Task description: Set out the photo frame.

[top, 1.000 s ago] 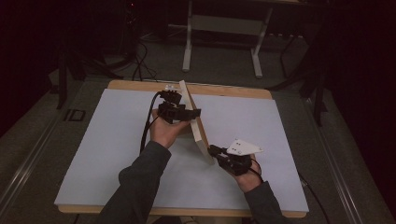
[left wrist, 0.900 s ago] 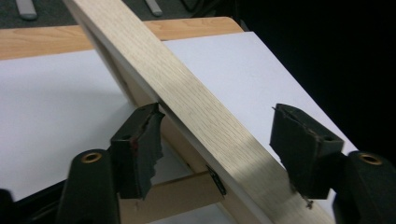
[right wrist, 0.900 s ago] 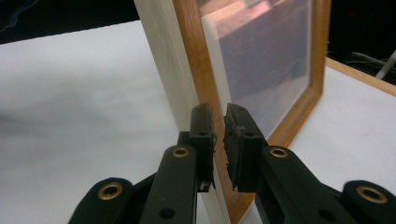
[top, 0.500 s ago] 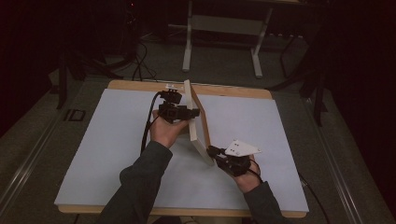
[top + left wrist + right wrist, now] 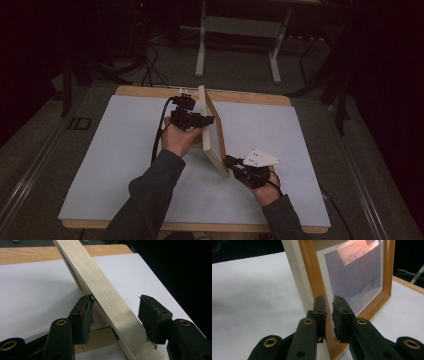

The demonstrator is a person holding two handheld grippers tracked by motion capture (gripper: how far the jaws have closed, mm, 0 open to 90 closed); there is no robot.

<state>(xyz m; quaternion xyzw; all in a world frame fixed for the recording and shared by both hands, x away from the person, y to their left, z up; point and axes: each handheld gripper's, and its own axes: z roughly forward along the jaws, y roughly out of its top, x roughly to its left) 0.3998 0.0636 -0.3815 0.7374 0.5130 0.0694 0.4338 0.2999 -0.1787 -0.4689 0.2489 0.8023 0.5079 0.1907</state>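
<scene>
Picture frame is standing on edge near the middle of the counter, tilted a bit, with both claws on it. Right claw is clenched on the frame's near lower corner, jaws pinching the orange-brown wood rim right by the glass, while the left claw straddles the pale top edge with its jaws just closing in, one pad at the wood and the other still apart, so it's not gripping yet. Around that it's just the white counter top with its wooden border.
</scene>
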